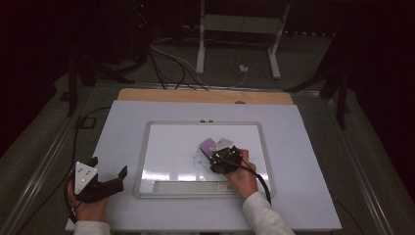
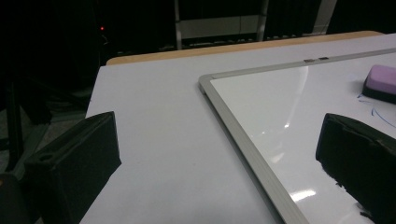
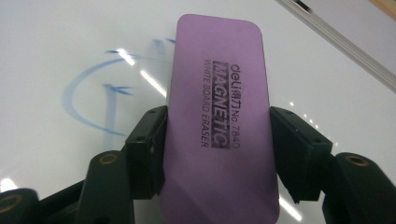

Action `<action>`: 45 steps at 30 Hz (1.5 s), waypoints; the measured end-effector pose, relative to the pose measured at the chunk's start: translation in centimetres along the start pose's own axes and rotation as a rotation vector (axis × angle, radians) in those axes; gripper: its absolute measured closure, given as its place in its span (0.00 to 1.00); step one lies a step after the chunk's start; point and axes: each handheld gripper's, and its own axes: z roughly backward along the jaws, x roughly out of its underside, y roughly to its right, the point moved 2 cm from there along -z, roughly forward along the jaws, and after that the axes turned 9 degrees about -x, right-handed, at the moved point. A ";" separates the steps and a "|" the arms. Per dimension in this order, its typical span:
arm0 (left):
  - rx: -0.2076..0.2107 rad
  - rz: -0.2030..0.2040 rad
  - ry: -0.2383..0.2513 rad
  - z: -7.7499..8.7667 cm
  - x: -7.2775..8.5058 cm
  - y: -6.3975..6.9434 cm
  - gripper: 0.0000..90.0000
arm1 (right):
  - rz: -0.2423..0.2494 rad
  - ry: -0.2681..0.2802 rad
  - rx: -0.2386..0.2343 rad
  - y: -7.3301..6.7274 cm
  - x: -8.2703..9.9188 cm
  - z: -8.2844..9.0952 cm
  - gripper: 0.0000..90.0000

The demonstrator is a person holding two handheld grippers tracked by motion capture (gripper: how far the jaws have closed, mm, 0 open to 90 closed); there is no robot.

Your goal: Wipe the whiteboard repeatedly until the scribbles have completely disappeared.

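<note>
A purple magnetic whiteboard eraser (image 3: 217,121) lies flat on the whiteboard (image 1: 171,142), and my right gripper (image 3: 215,140) is shut on its long sides. In the high view the eraser (image 1: 207,146) sits near the board's middle, with the right gripper (image 1: 218,152) just behind it. Blue marker strokes (image 3: 88,98) curve on the board to the eraser's left. My left gripper (image 1: 108,171) rests on the table left of the board, open with nothing between its jaws. From the left gripper view the eraser (image 2: 380,81) shows at the far right.
The whiteboard's silver frame (image 2: 243,140) lies on a white tabletop (image 1: 122,122) with a wooden far edge (image 1: 205,95). A marker tray (image 1: 191,187) runs along the board's near side. Cables and stand legs (image 1: 200,44) are on the floor beyond.
</note>
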 end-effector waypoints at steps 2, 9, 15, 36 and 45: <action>0.001 -0.002 -0.002 0.0 0.0 0.0 0.01 | -0.045 0.007 -0.002 0.9 0.3 0.1 0.46; 0.003 -0.008 -0.003 -0.1 0.0 0.2 0.01 | 0.001 0.015 -0.071 -1.3 0.1 0.2 0.46; 0.002 -0.007 -0.004 -0.1 0.0 0.2 0.01 | 0.088 0.024 -0.139 -4.5 -0.6 0.0 0.46; 0.002 -0.011 -0.006 -0.1 0.0 0.2 0.01 | 0.086 0.021 -0.127 -5.1 -1.7 -0.8 0.46; 0.001 -0.007 -0.003 0.0 0.0 0.1 0.01 | 0.047 0.003 -0.049 -3.4 -2.1 -1.2 0.46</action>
